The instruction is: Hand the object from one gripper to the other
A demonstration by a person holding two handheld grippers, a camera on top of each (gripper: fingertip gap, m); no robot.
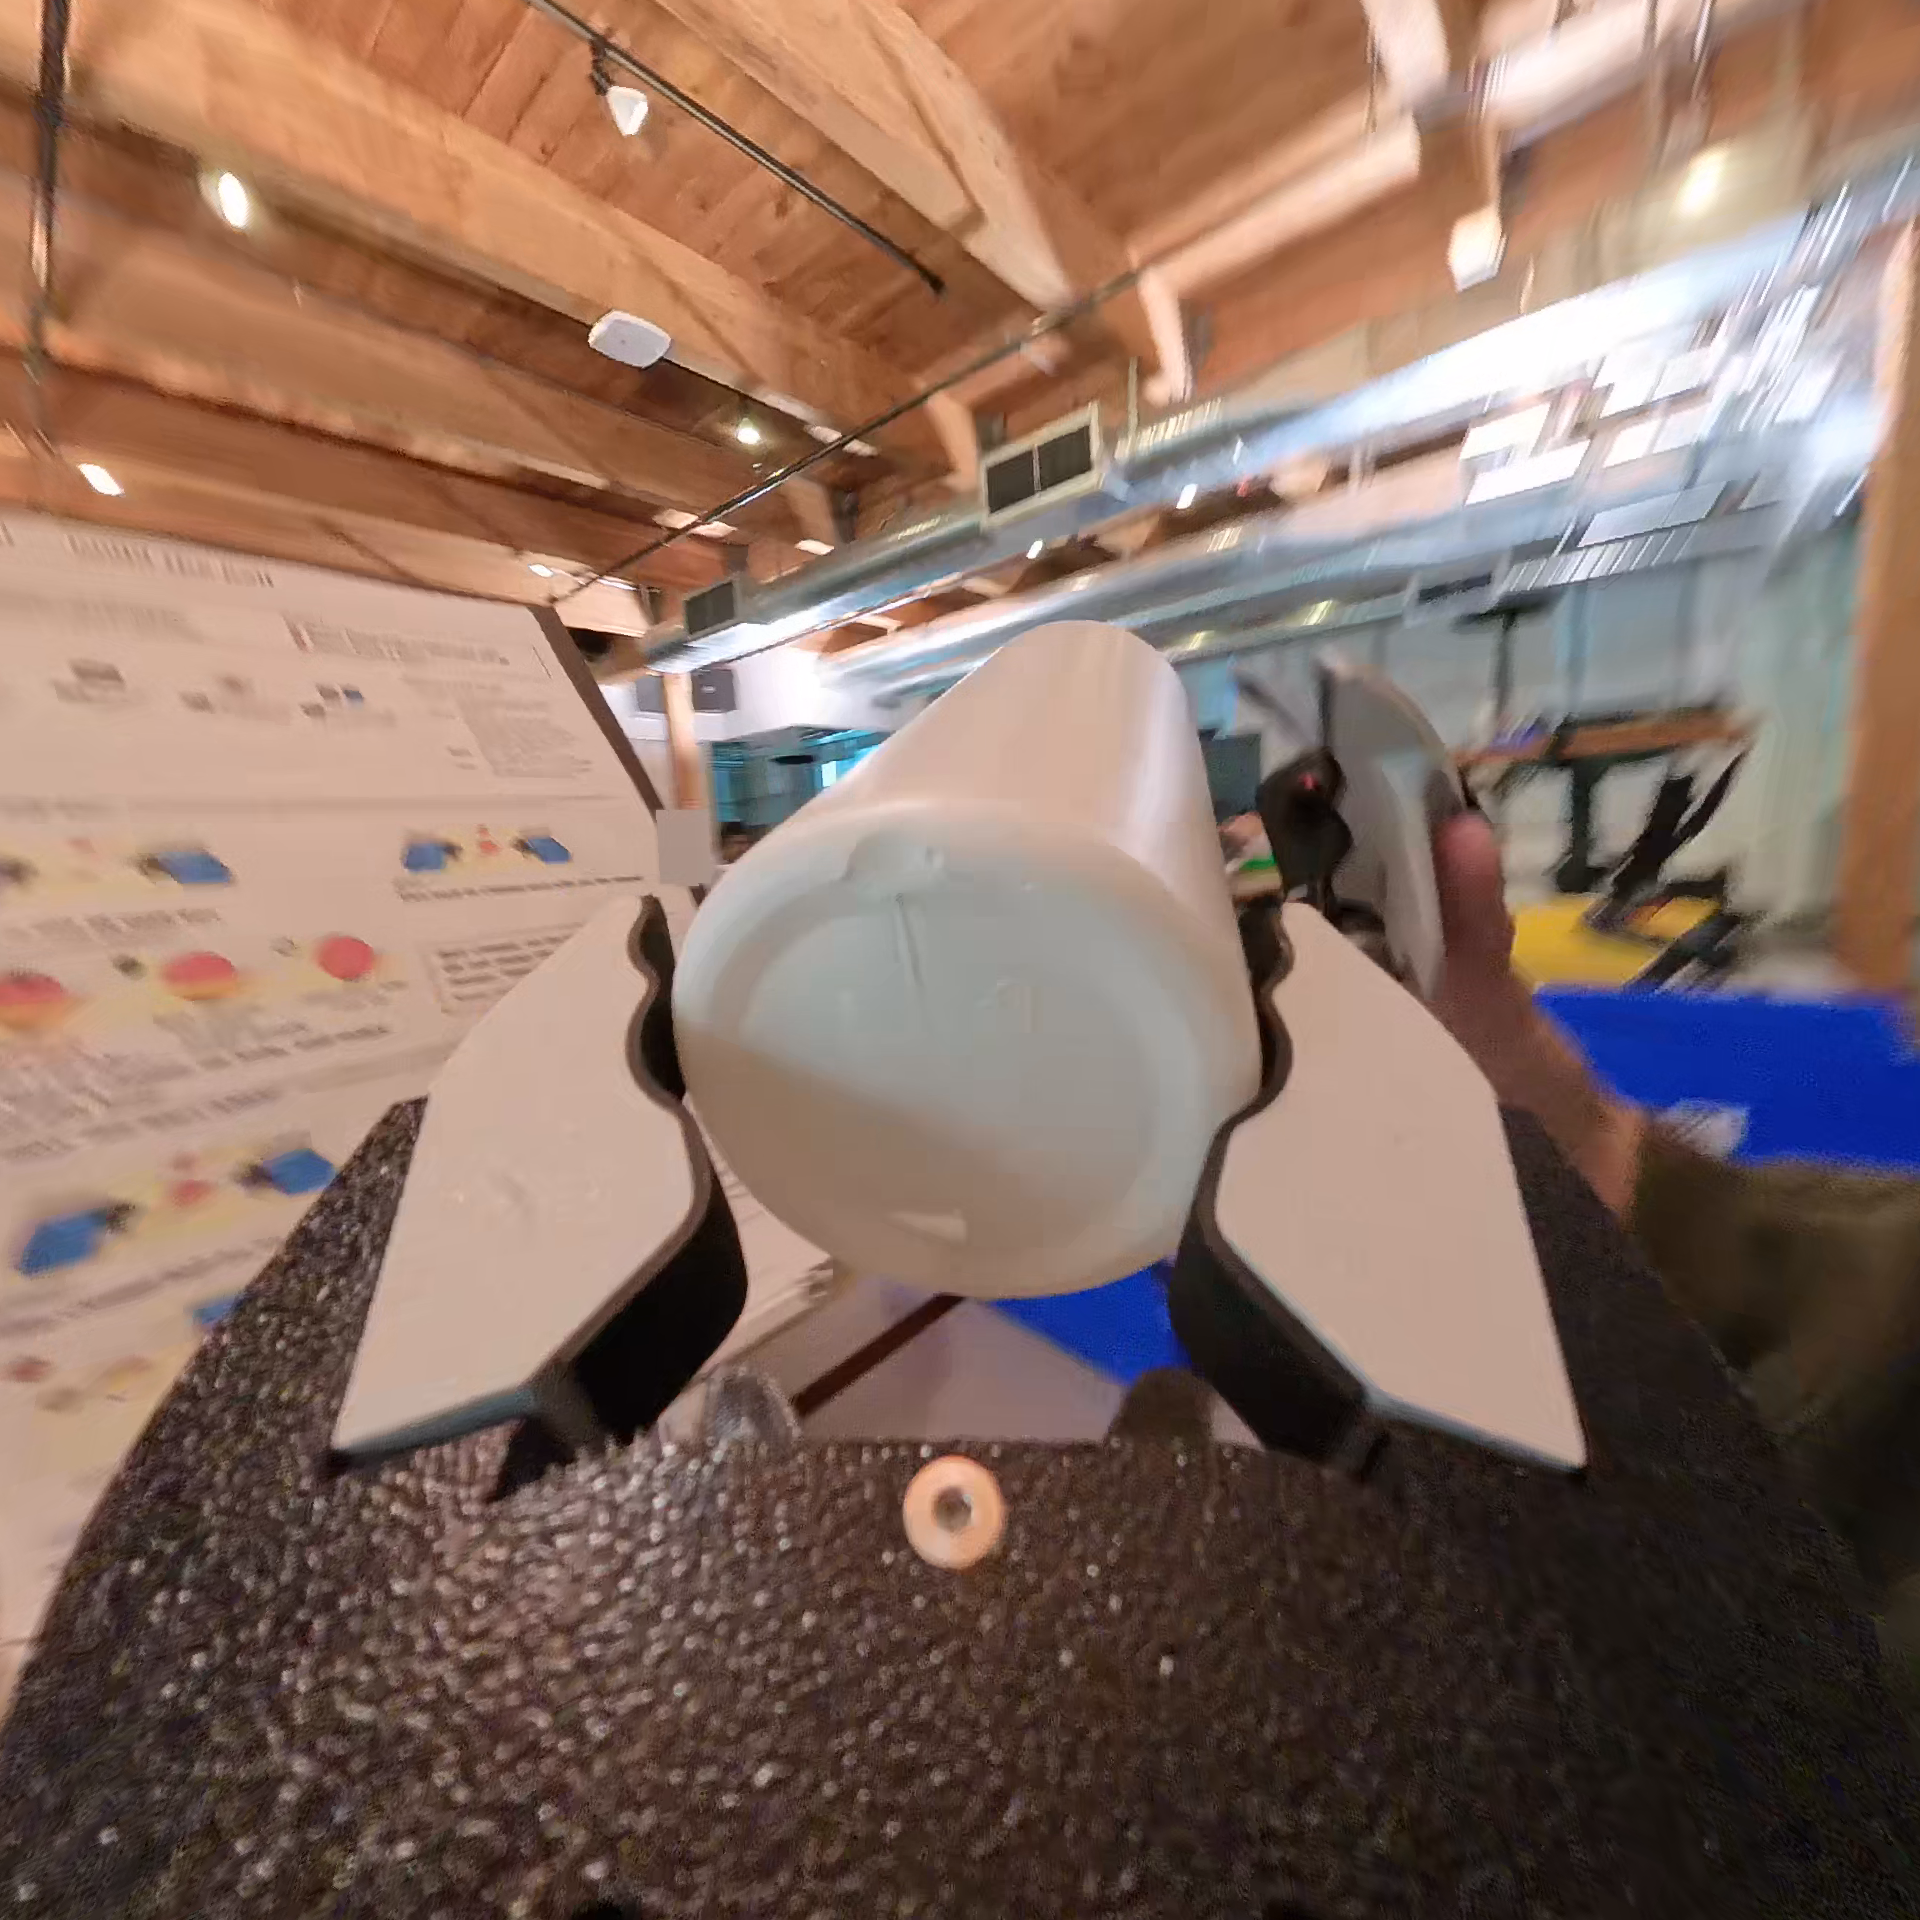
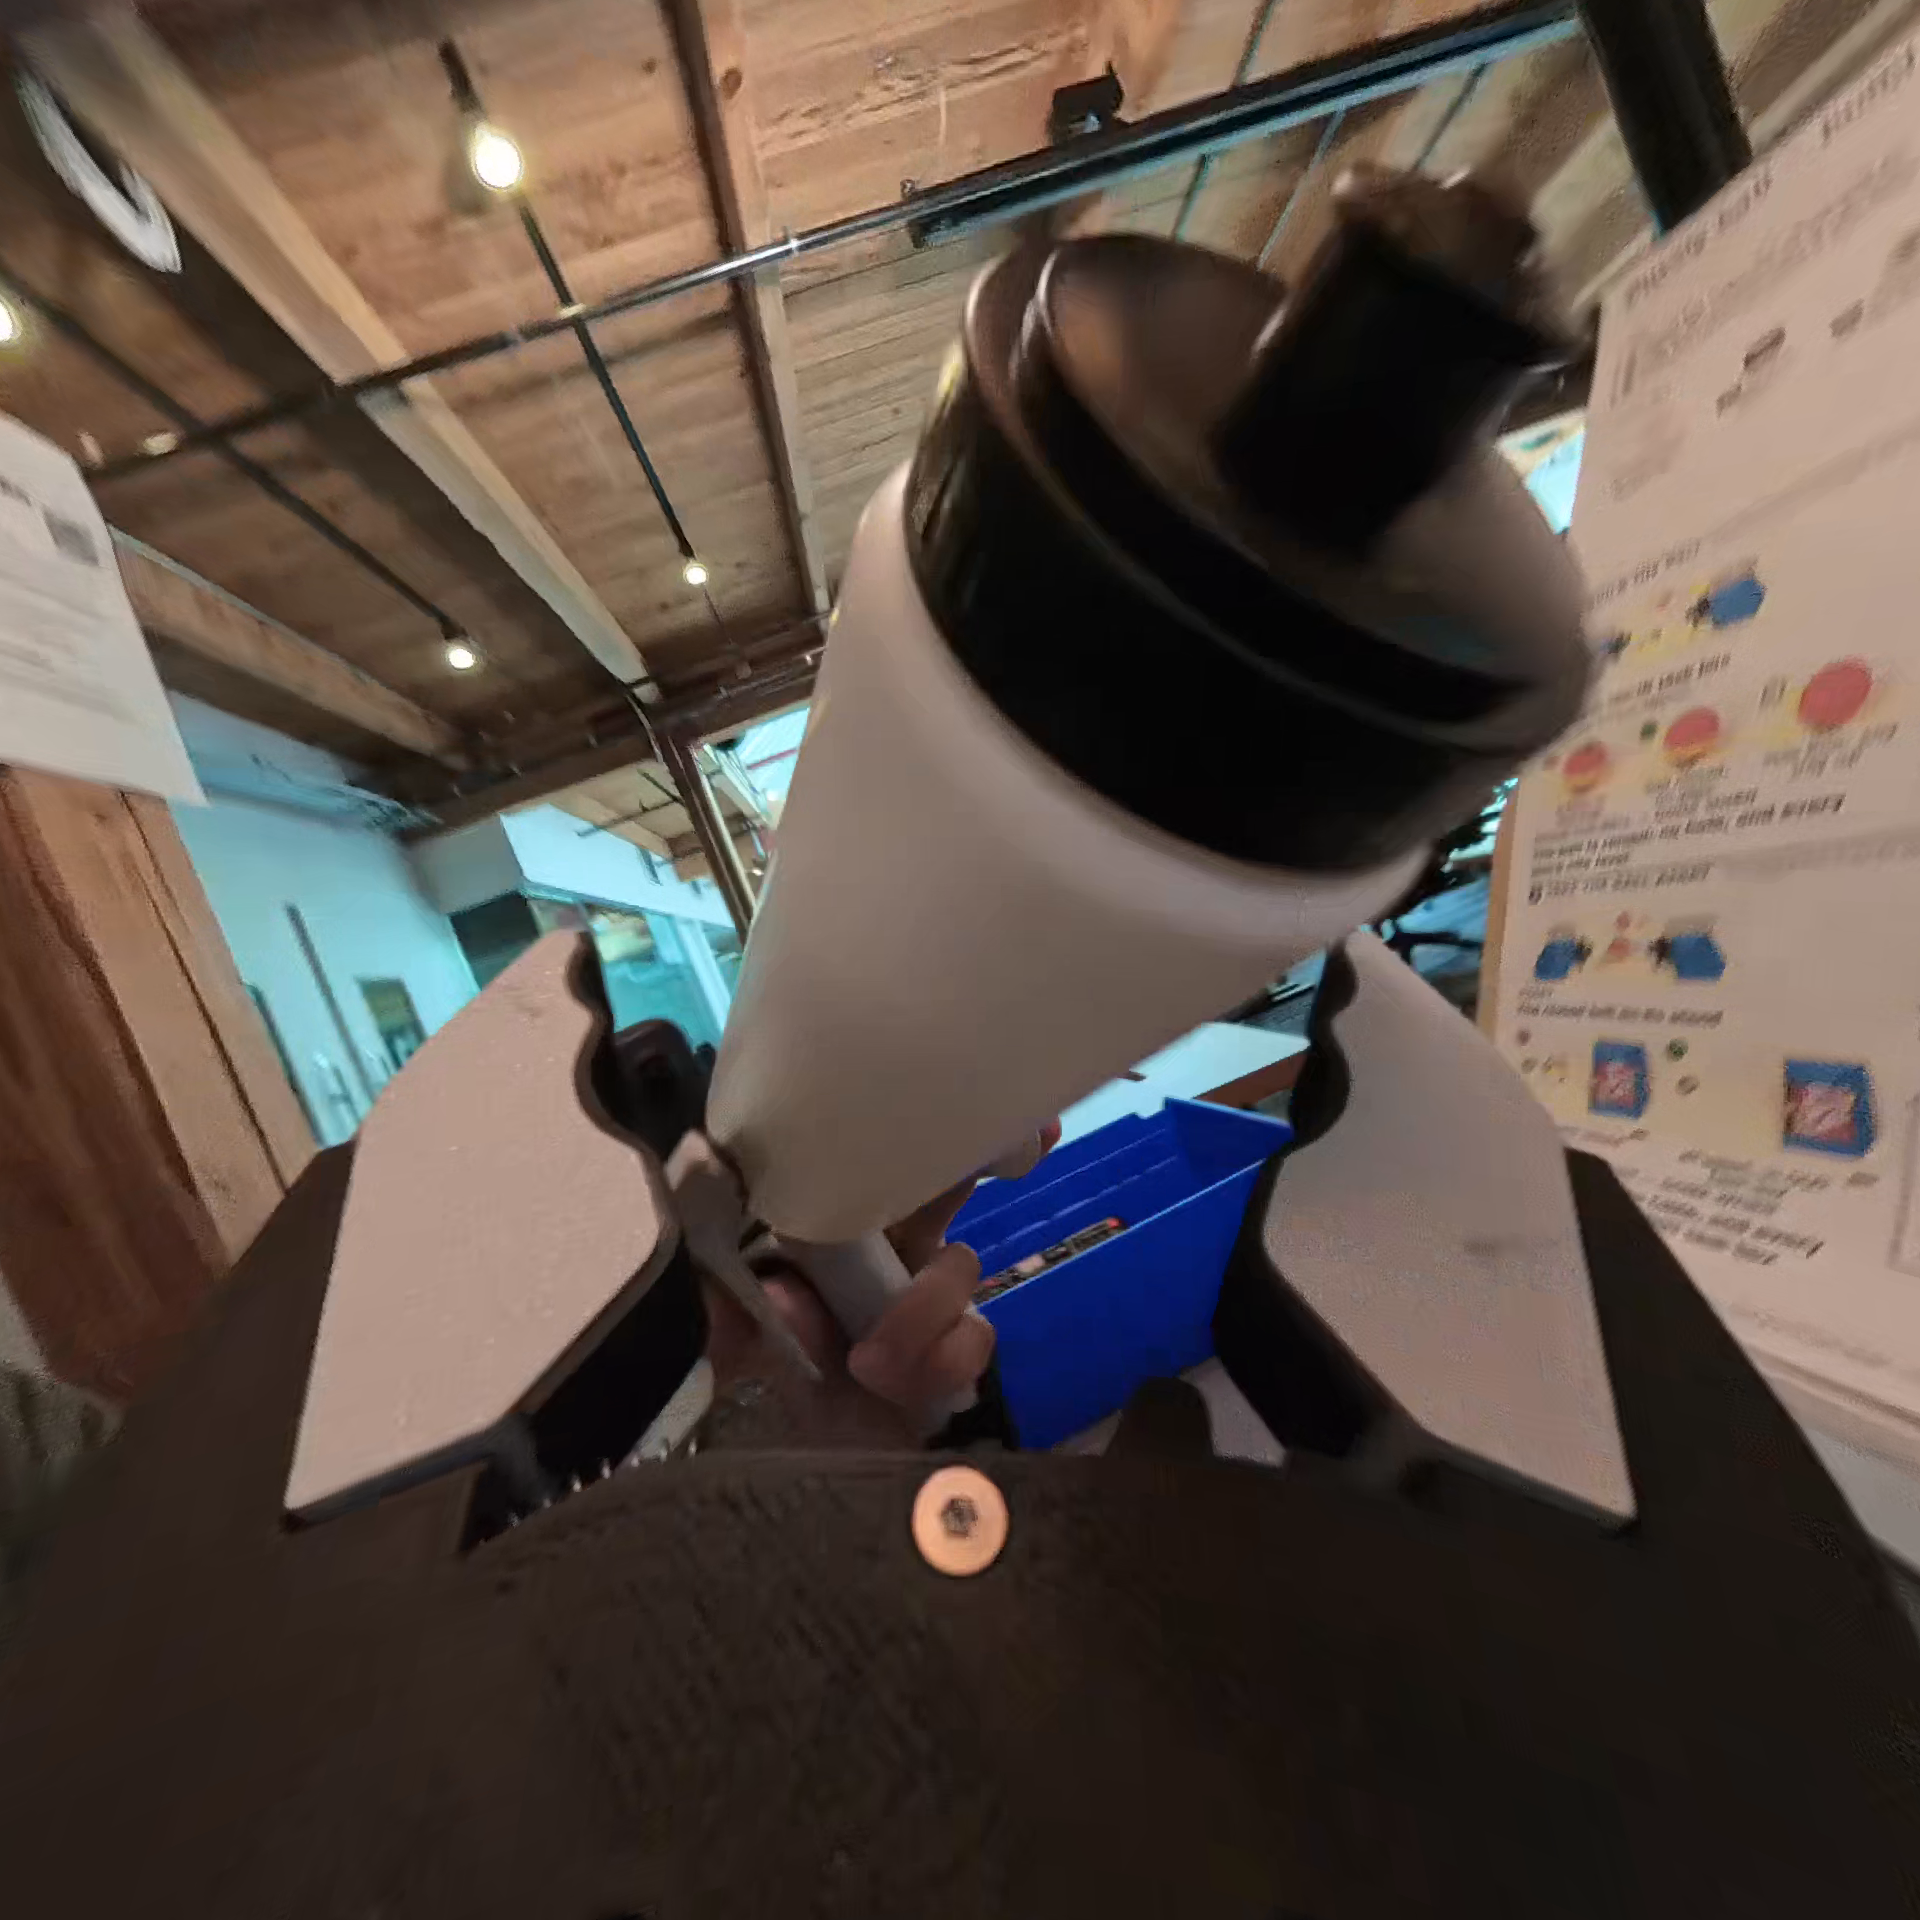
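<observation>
Bottle (image 1: 966, 997) at frame centre, pinched at its base by your left gripper (image 1: 961, 1023), looks rigid, smooth and probably slippery, so close your spread right gripper (image 2: 961, 1049) on the white wall below the black lid (image 2: 1247, 582).

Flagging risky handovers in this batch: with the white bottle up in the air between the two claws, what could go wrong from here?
1. The left claw grips the white bottle only near its base, so the heavier black lid end could tip it loose.
2. The right claw is open around the body, one finger seemingly not touching; releasing the left early may drop it.
3. Both views are blurred, suggesting fast motion and possible misalignment.
</observation>
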